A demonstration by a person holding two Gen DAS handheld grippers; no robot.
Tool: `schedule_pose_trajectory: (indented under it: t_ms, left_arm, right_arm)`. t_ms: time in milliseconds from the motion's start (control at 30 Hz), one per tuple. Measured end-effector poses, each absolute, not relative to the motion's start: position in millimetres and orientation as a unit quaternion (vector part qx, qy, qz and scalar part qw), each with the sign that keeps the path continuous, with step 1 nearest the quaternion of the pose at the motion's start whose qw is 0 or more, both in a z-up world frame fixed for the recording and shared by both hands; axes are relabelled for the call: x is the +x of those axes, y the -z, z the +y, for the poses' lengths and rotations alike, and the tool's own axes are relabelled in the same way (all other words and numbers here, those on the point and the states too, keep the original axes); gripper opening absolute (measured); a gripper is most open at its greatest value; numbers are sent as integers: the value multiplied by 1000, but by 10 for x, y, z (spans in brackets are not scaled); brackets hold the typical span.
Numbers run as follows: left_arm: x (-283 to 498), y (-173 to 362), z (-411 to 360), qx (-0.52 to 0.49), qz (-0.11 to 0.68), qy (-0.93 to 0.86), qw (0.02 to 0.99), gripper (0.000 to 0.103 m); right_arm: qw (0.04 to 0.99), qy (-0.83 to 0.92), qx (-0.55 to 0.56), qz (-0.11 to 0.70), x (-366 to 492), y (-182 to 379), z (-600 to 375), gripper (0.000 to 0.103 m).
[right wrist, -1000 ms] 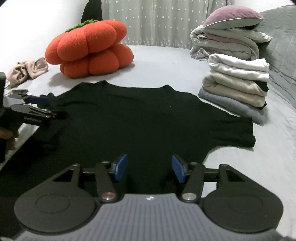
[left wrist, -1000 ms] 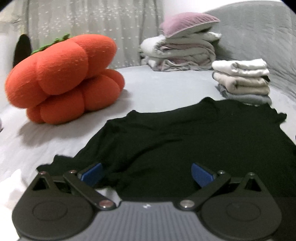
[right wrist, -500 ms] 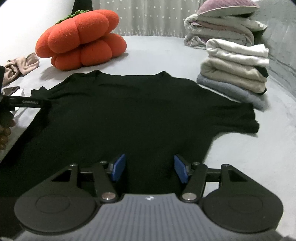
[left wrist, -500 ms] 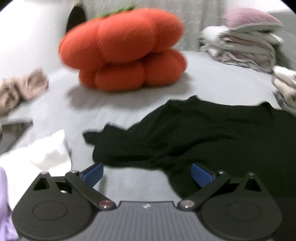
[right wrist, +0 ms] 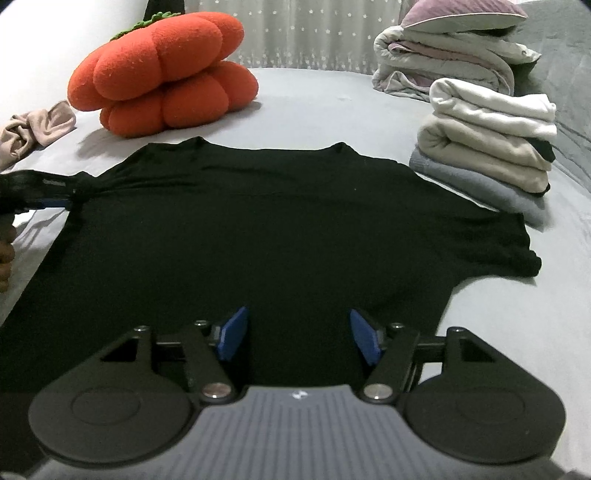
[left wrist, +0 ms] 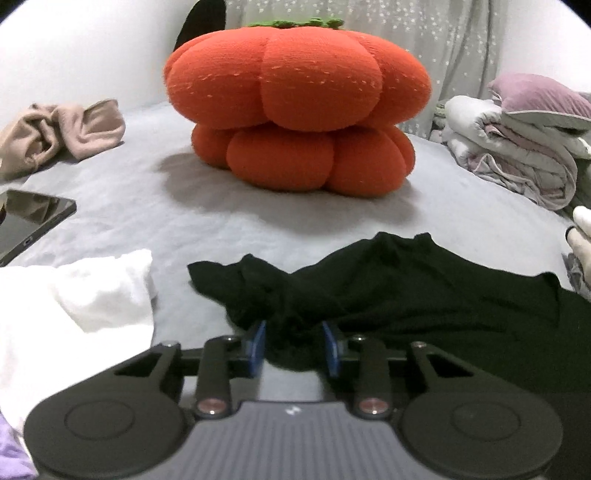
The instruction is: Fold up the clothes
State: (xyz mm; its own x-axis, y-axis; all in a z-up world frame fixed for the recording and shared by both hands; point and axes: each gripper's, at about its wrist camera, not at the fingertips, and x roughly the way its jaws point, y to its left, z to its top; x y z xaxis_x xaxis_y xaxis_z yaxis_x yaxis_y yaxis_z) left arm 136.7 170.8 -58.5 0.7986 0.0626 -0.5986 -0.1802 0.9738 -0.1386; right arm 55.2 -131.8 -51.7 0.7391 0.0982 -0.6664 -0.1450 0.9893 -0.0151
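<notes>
Bed [right wrist: 314,99] with a grey sheet carries everything; pale star-print curtain [right wrist: 295,33] behind it, white wall at left, grey upholstered surface at far right.

Black t-shirt [right wrist: 280,229] lies spread flat mid-bed, neckline toward the curtain, right sleeve laid out just beside the folded stack. Its left sleeve [left wrist: 258,284] is bunched up.

Orange pumpkin cushion [left wrist: 295,103], green stalk on top, sits beyond the shirt, apart from it.

Folded duvet pile [right wrist: 443,55] with a purple pillow on top at the back right. In front of it, stack of folded clothes [right wrist: 487,144]: white, beige, grey at the bottom.

White cloth [left wrist: 74,295] lies left of the bunched sleeve. Crumpled beige garment [left wrist: 59,129] at the far left edge. Dark tablet [left wrist: 29,221] lies flat near it.

Left gripper [left wrist: 293,343]: jaws narrowed, pinching the bunched sleeve fabric between the blue pads. Small white lettering on its arm in the right wrist view, too blurred to read.

Right gripper [right wrist: 297,336]: jaws spread, low over the shirt's hem area, holding nothing. Small white logo on each gripper body, no legible text.
</notes>
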Motion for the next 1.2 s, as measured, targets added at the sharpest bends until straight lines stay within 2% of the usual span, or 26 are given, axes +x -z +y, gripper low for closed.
schedule_pose_trajectory:
  t_ms: [100, 267, 533, 667, 1100, 1200]
  left_arm:
    - [1368, 559, 1741, -110, 324, -62, 938, 39]
    - [1342, 519, 1708, -122, 343, -47, 930, 55]
    - [1261, 452, 1608, -138, 356, -15, 924, 58]
    - [1226, 421, 1617, -157, 361, -6, 919, 64]
    - [1067, 339, 1543, -138, 379, -1, 915, 68]
    - [996, 316, 1505, -137, 382, 6, 914, 72]
  right_arm:
    - [932, -64, -35, 355, 567, 523, -1310, 69]
    - [930, -66, -37, 359, 558, 498, -1315, 70]
    - [926, -65, -10, 371, 492, 486, -1425, 71]
    - [927, -58, 5, 372, 441, 463, -1485, 71]
    - [927, -33, 29, 372, 326, 381, -1698, 71]
    - [929, -33, 32, 368, 280, 339, -1733, 71]
